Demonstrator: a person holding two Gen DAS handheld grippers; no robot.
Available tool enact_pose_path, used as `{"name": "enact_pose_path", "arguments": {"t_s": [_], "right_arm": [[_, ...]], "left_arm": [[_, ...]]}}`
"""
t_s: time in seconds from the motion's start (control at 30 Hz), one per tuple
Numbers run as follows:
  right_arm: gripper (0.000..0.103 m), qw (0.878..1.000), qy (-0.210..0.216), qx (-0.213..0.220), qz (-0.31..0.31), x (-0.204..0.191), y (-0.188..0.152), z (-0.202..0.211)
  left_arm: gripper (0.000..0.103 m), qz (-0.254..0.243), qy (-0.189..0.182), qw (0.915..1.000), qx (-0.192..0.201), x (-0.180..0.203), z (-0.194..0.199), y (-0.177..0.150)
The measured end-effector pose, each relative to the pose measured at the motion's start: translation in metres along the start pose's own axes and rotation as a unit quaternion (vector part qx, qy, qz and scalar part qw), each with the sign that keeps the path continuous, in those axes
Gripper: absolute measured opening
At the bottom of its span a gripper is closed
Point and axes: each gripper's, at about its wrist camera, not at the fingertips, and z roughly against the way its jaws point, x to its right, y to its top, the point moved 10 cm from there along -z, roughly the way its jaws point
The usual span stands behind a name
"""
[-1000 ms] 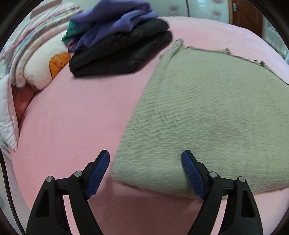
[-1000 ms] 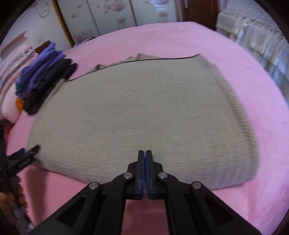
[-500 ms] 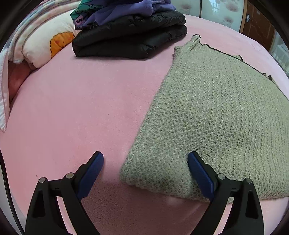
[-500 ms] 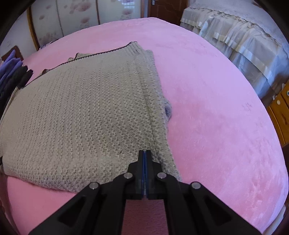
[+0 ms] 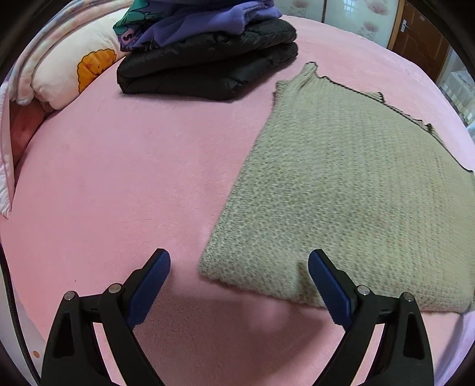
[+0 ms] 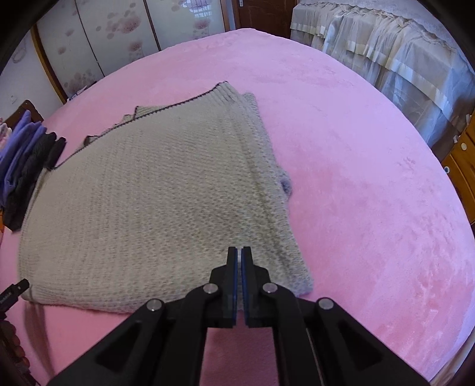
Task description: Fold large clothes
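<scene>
Left gripper (image 5: 239,268) wider over sweater (image 5: 350,190) corner

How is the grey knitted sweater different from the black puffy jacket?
The sweater is grey-beige and knitted; the jacket is black and smooth. The sweater lies spread out flat; the jacket is folded into a thick bundle. Purple clothes sit on the jacket; nothing sits on the sweater. Both rest on the pink bed.

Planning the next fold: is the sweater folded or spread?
Folded: the sweater lies flat, doubled layers at its right edge, a sleeve tucked under.
</scene>
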Motion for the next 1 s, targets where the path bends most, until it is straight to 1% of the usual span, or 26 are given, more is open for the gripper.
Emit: {"name": "enact_pose_path", "arguments": {"t_s": [0.1,0.2,0.33,0.47,0.57,0.6,0.63,0.7,0.73,0.83,0.87,0.9,0.93,1.0], "right_arm": [[0.002,1.0,0.016,-0.002,0.007,-0.018,0.002,0.006],[0.002,0.999,0.034,-0.001,0.01,-0.034,0.006,0.013],[0.002,0.998,0.052,0.01,0.022,-0.058,0.014,0.025],[0.002,0.997,0.074,0.022,0.028,-0.078,0.021,0.038],[0.002,0.995,0.088,0.034,0.035,-0.092,0.026,0.046],[0.002,0.994,0.093,0.037,0.04,-0.098,0.027,0.048],[0.002,0.994,0.097,0.038,0.043,-0.102,0.027,0.049],[0.002,0.992,0.104,0.043,0.052,-0.112,0.026,0.051],[0.002,0.992,0.107,0.043,0.057,-0.116,0.025,0.051],[0.002,0.99,0.12,0.038,0.062,-0.129,0.019,0.048],[0.002,0.99,0.124,0.036,0.064,-0.133,0.016,0.047],[0.002,0.989,0.127,0.034,0.068,-0.137,0.013,0.045],[0.002,0.988,0.129,0.034,0.072,-0.141,0.011,0.043],[0.002,0.987,0.132,0.037,0.084,-0.149,0.006,0.04]], "left_arm": [[0.094,0.002,-0.015,0.9999,-0.008,0.006,0.009,-0.001],[0.094,0.017,-0.042,0.9988,-0.017,0.011,0.018,0.0],[0.094,0.045,-0.078,0.9956,-0.024,0.017,0.03,0.002],[0.094,0.072,-0.114,0.9903,-0.032,0.022,0.037,0.002],[0.094,0.096,-0.15,0.9831,-0.042,0.026,0.037,-0.001],[0.094,0.105,-0.164,0.9799,-0.044,0.028,0.037,-0.002],[0.094,0.119,-0.184,0.9744,-0.048,0.03,0.036,-0.005],[0.094,0.142,-0.214,0.9649,-0.056,0.034,0.032,-0.01],[0.094,0.163,-0.236,0.9556,-0.066,0.036,0.028,-0.015],[0.094,0.203,-0.267,0.9384,-0.081,0.041,0.015,-0.027],[0.094,0.218,-0.279,0.9313,-0.083,0.042,0.01,-0.031],[0.094,0.228,-0.286,0.9271,-0.084,0.042,0.006,-0.033],[0.094,0.243,-0.295,0.9202,-0.084,0.043,0.0,-0.037],[0.094,0.26,-0.307,0.9121,-0.08,0.044,-0.007,-0.041]]}}
